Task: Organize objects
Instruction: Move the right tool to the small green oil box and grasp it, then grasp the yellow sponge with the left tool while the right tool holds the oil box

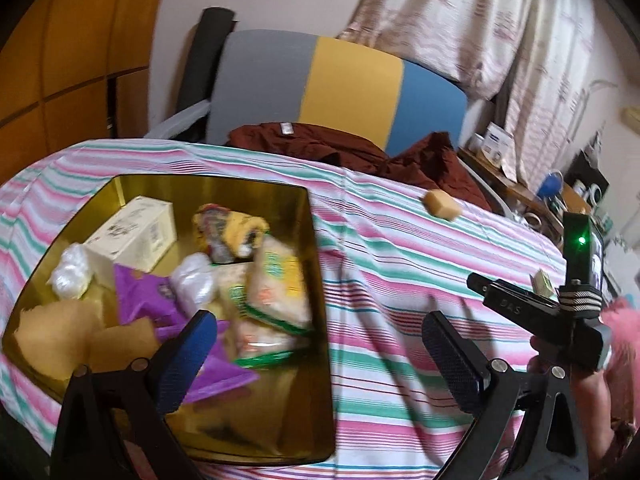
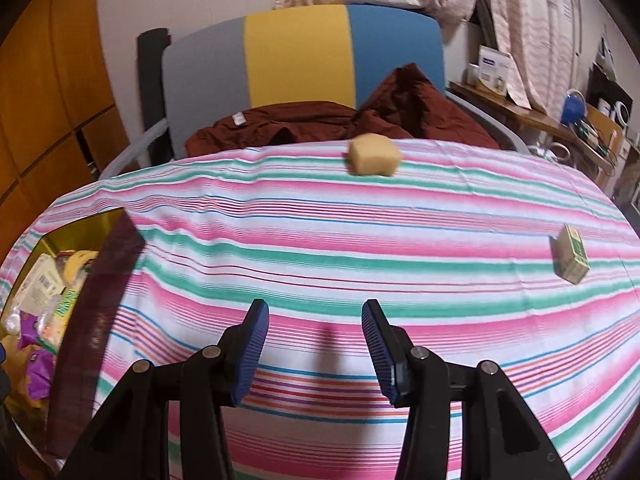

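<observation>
Gold tin sits at the near left of the striped counter, already loaded with packets, a white box and purple wrappers. Two items are left out: a tan sponge-like block at the far edge, just before the maroon cloth on the chair, and a small green-and-cream box at the right, well apart from the tin. Left gripper hovers over the tin's right rim, jaws spread wide, nothing between them. Right gripper hangs over bare cloth at the near middle, jaws apart and empty (both views are motion-blurred). Step in hand looks like fetching the next loose item, probably the small box since it is on the right gripper's side. To do it well: swing right, line the jaws across the box's narrow faces, come down low so the pads catch the sides and not the tablecloth, close square, then lift clear before crossing to the tin.
</observation>
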Demonstrator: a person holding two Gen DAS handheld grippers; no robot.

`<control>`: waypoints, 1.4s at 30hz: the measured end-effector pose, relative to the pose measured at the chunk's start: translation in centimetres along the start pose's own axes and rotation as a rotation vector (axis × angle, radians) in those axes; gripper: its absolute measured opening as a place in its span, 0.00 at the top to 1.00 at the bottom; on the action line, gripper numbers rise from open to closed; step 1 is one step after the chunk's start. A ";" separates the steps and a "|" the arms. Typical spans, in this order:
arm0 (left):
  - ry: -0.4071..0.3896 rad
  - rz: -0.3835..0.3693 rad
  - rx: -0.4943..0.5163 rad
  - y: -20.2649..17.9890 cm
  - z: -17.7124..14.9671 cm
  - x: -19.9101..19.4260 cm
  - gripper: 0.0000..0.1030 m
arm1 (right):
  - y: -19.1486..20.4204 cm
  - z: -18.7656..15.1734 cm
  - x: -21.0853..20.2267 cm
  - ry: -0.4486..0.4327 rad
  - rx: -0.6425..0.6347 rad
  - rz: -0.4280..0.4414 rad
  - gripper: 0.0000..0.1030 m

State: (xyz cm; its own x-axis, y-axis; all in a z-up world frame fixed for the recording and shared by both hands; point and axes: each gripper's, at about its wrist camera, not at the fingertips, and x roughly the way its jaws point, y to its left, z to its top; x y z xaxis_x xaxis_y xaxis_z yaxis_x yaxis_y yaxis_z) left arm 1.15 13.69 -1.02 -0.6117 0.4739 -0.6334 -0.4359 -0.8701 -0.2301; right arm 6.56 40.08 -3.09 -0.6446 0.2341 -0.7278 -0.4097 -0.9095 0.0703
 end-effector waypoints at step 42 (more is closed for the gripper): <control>0.199 -0.099 0.227 -12.3 0.7 7.8 0.00 | -21.7 4.2 6.5 0.008 0.267 -0.169 0.70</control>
State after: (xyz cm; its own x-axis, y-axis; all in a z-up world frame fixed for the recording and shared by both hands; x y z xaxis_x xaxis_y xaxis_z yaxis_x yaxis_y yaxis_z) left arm 1.28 28.18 -2.56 -0.4274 0.4991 -0.7538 -0.6368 -0.7581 -0.1409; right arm 8.54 62.73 -6.52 -0.5481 0.3709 -0.7497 -0.6663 -0.7354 0.1233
